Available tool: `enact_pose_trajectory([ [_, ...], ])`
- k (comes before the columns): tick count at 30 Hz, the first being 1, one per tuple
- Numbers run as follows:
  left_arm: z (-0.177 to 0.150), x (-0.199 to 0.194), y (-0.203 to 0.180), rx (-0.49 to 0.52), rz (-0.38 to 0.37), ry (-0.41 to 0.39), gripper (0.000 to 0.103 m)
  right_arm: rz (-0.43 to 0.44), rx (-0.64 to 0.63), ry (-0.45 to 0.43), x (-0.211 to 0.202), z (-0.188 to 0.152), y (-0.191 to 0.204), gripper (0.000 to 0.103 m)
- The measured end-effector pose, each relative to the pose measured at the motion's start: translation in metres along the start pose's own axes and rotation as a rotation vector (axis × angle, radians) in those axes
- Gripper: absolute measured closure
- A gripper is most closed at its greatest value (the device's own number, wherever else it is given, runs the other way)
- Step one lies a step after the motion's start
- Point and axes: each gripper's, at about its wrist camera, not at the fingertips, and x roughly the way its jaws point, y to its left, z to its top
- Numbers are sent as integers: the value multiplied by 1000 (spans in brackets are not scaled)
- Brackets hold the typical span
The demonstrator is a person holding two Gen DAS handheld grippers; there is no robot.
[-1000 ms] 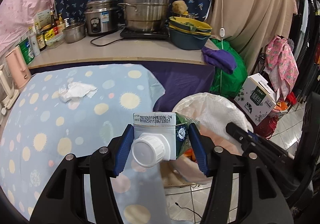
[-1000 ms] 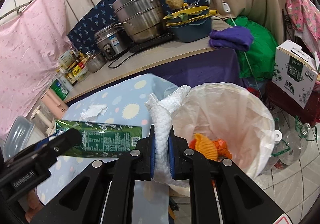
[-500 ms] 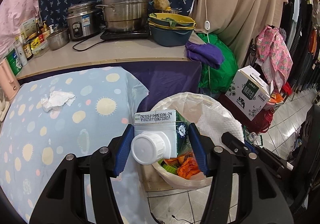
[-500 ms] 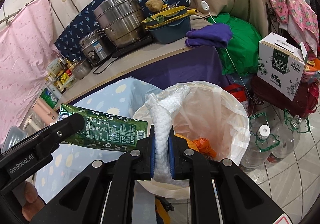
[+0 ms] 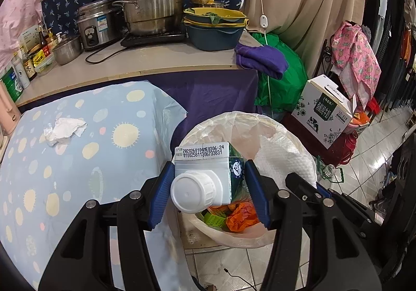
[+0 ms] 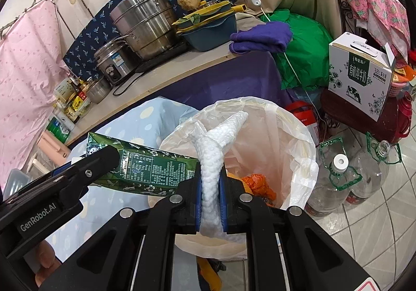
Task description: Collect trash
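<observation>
Left gripper (image 5: 208, 187): closed on the green-and-white drink carton with a white screw cap (image 5: 205, 176), blue pads pressing both flanks, low centre of the left wrist view.
Right gripper (image 6: 210, 194): closed on the twisted white paper towel (image 6: 215, 158), pinched between its blue pads, low centre of the right wrist view.
Change: a second ago the carton sat over the edge of the dotted cloth with the bin to its right; now both grippers have drifted across and down, and carton and towel hang over the bin mouth.
Meaning: I judge transport nearly finished; releasing both items is what remains.
Carton axis: long axis runs along the gripper's line, cap end toward the left camera, base pointing away and down into the bin; in the right wrist view it lies nearly level, slanting toward lower right.
Bin: round bin lined with a translucent white plastic bag (image 5: 234, 119), centre frame, orange scraps inside.
Still to collect: crumpled white tissue (image 5: 65, 129) on the blue sun-dotted cloth (image 5: 91, 174), left of frame.
Far: counter (image 5: 156, 59) with steel pots, upper frame.
</observation>
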Motion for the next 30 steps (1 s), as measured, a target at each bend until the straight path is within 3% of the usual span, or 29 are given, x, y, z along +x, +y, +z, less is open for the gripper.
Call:
enact_pose_trajectory([
  [11,-1,6,1,-7,-9,8,51,-8,3,-3,2,0,1,87],
  [19,1,3,8,-31,-1,-8,44,-18,12,-35,-4,2,4,65],
  [30,-1,-5,31,-77,14,-18,40,-7,-21,-27,-3,2,22,65],
])
